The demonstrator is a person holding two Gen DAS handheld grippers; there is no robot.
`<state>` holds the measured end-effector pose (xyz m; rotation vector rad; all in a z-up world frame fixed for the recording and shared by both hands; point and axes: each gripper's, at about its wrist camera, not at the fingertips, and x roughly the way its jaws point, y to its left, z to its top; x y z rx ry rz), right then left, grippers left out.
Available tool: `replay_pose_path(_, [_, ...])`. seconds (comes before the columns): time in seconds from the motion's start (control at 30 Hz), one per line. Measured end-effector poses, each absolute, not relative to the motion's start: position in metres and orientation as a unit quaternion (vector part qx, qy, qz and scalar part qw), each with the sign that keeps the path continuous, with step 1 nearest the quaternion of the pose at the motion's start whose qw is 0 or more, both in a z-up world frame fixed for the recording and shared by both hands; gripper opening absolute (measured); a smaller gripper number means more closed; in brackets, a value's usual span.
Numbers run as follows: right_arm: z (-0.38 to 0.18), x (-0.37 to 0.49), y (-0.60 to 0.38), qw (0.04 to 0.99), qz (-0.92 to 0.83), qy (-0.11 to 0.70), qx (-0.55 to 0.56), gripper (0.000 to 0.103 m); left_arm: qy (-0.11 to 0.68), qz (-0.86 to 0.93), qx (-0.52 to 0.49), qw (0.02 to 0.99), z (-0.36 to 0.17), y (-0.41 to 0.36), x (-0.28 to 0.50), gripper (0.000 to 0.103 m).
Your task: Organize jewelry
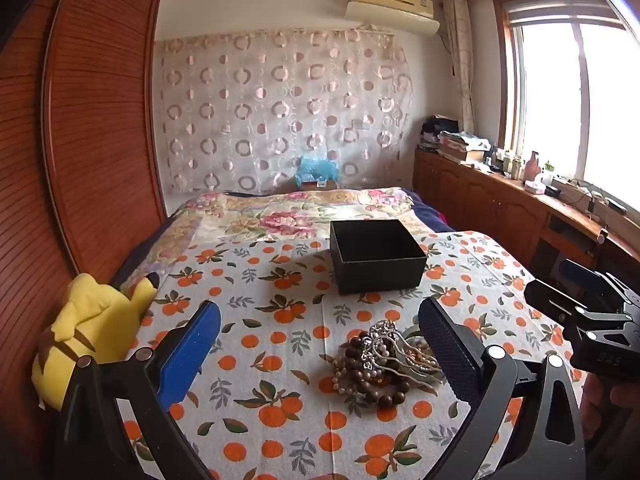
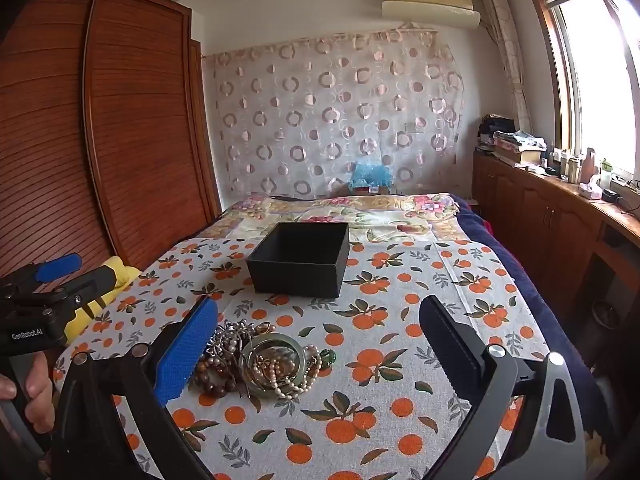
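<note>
Jewelry lies in a tangled heap on the orange-print cloth, in the lower middle of the left wrist view; brown wooden beads, pearl strands and a silver hair comb show in it; the heap sits between the widely spread fingers of the left gripper, closer to the dark finger on the right than to the blue pad on the left, and touches neither; in the right wrist view the same heap, with a pale green bangle on it, lies just beside the blue finger of the right gripper, whose jaws also stand wide and hold nothing; a black open box stands beyond the heap, well apart, toward the frame's centre; a yellow plush toy rests at the cloth's left edge.
</note>
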<state>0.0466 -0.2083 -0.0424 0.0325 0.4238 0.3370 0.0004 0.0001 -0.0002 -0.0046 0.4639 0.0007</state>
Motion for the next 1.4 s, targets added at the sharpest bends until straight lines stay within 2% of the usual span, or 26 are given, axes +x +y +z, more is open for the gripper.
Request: replay_pose_path(1.4, [-0.0381, 0.0438, -0.2066, 0.963, 0.168, 0.209, 0.019, 0.101, 0.225, 0.000, -0.004, 0.974, 0.0001, 0.0004, -0.0001, 0.096])
